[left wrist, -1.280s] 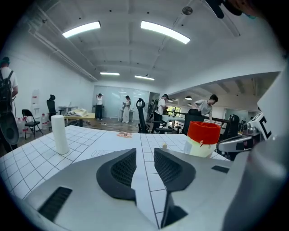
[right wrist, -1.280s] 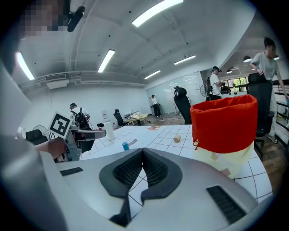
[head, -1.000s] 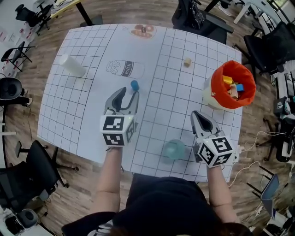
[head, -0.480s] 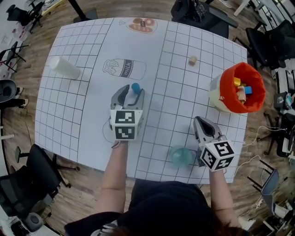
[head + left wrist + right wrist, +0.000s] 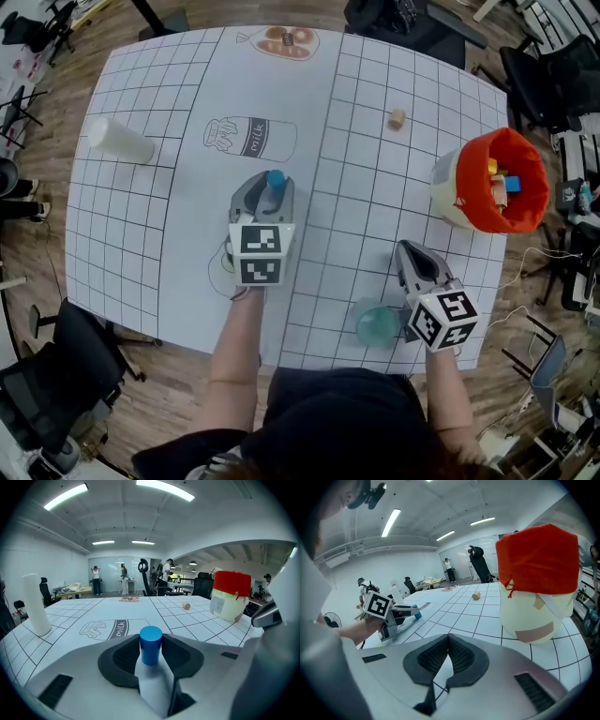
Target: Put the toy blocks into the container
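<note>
One blue cylinder [image 5: 151, 644] stands upright on the table [image 5: 169, 234], long axis vertical and flat top up, near the table's middle just below the milk drawing [image 5: 248, 138]. The left gripper [image 5: 265, 192] has its pads against both of the cylinder's sides; its base is hidden behind the jaws, and from the head view only its top shows. The right gripper [image 5: 449, 638] rests with its jaws pressed together and nothing between them, just beside a teal cup [image 5: 377, 325]. Well apart at the right edge sits the red-lined container [image 5: 502, 183], with blocks inside it partly visible. A wooden block [image 5: 397, 118] lies far off, too small to tell its direction.
</note>
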`<act>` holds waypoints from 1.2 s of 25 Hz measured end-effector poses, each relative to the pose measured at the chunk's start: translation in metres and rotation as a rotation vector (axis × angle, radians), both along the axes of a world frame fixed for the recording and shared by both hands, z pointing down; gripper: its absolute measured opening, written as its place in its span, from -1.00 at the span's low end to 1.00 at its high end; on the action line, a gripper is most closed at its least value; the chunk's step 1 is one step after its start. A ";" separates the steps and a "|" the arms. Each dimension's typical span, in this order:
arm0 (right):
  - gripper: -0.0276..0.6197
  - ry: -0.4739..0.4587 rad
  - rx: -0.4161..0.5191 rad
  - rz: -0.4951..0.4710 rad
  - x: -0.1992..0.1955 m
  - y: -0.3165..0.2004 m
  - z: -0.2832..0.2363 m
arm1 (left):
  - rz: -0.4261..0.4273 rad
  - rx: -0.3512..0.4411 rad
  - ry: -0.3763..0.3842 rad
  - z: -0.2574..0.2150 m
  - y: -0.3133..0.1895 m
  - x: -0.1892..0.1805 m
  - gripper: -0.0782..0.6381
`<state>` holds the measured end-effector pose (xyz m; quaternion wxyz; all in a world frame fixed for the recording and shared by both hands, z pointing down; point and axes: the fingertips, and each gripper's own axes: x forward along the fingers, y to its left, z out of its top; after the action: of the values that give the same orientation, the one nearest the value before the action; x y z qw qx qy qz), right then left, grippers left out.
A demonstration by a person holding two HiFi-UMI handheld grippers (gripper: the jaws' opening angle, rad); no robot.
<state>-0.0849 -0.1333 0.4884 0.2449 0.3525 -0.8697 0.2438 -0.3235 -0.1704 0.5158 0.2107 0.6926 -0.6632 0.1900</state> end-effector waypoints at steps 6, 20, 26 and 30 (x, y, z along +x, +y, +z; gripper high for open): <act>-0.87 -0.005 -0.002 0.000 0.001 -0.001 -0.002 | 0.039 -0.006 0.005 -0.003 0.002 0.006 -0.35; -0.87 -0.082 0.047 -0.096 0.021 0.008 -0.033 | 0.210 0.066 0.079 -0.083 0.004 0.095 -0.36; -0.87 -0.122 0.075 -0.124 0.055 0.010 -0.057 | 0.282 0.125 0.096 -0.133 -0.006 0.158 -0.36; -0.87 -0.149 0.081 -0.109 0.084 0.010 -0.063 | 0.383 0.205 0.106 -0.174 -0.021 0.215 -0.36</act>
<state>-0.0008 -0.1232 0.4250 0.1778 0.2950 -0.9126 0.2202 -0.1085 -0.1913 0.3416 0.1342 0.8327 -0.5233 0.1214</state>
